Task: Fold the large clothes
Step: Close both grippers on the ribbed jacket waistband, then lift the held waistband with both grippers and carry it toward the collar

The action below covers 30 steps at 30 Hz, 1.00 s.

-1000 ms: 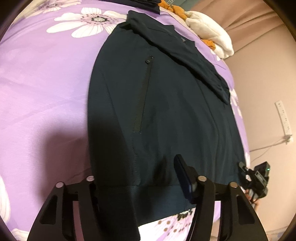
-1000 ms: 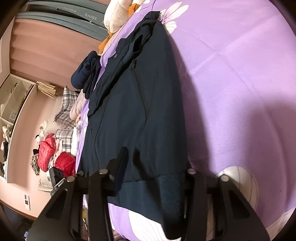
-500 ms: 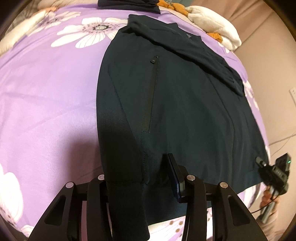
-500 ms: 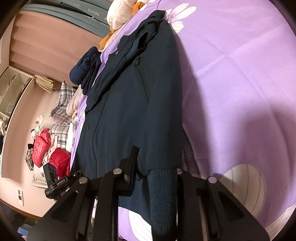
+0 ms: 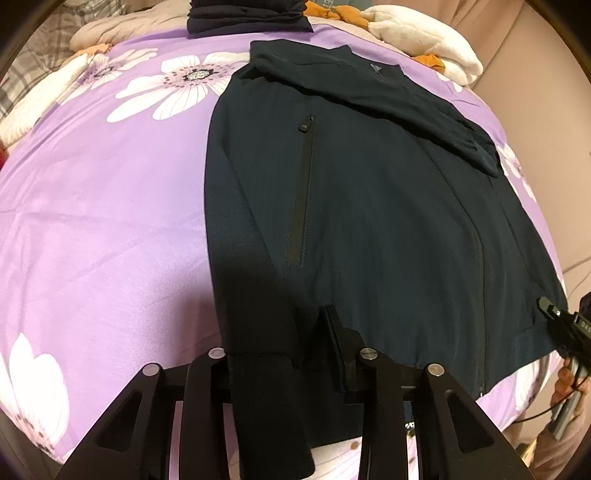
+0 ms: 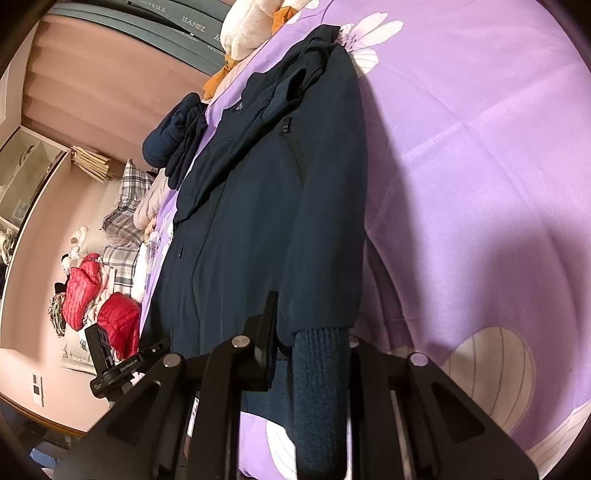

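Left gripper [image 5: 288, 354]: jaws closing, ribbed cuff [image 5: 264, 391] of a sleeve between them. Only one finger [image 5: 338, 354] shows; the other is hidden behind the cuff, so pad contact cannot be told.

Right gripper [image 6: 310, 332]: jaws closing with the same ribbed cuff [image 6: 319, 373] between them. Near finger [image 6: 267, 332] sits at the cuff's edge; the far finger is hidden by the knit, and a firm pinch cannot be confirmed.

Dark navy zip jacket [image 5: 388, 206] lies flat, front up, on the purple floral bedspread [image 5: 103, 206], hem toward the fingers, the other sleeve folded across the chest. Its lower corner is covered by the other hand's gripper.

Legible writing: "HANEL" on a grey panel [image 6: 192, 24] at the top of the right wrist view; other lettering is unreadable.
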### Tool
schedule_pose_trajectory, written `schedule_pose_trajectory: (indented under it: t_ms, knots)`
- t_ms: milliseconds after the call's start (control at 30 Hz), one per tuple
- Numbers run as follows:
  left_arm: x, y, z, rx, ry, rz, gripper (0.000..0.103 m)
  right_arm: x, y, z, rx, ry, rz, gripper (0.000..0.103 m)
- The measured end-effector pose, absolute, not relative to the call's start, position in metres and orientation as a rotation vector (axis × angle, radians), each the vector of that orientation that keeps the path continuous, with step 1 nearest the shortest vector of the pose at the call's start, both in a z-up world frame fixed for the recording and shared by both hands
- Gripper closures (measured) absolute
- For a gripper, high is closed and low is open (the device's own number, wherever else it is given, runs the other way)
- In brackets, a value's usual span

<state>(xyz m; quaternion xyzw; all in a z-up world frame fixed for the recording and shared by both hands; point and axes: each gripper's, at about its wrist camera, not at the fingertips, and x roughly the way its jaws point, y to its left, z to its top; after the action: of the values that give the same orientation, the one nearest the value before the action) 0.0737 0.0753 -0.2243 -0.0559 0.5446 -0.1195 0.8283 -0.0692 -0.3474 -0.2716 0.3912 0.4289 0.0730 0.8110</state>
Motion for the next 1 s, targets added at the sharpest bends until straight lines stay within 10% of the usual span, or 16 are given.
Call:
schedule_pose_trajectory:
  t_ms: [1000]
  knots:
    - [0.072, 0.079, -0.211, -0.199, 1.112, -0.269, 0.090, -0.064, -0.335, -0.258, 0.809, 0.888, 0.192, 0.088]
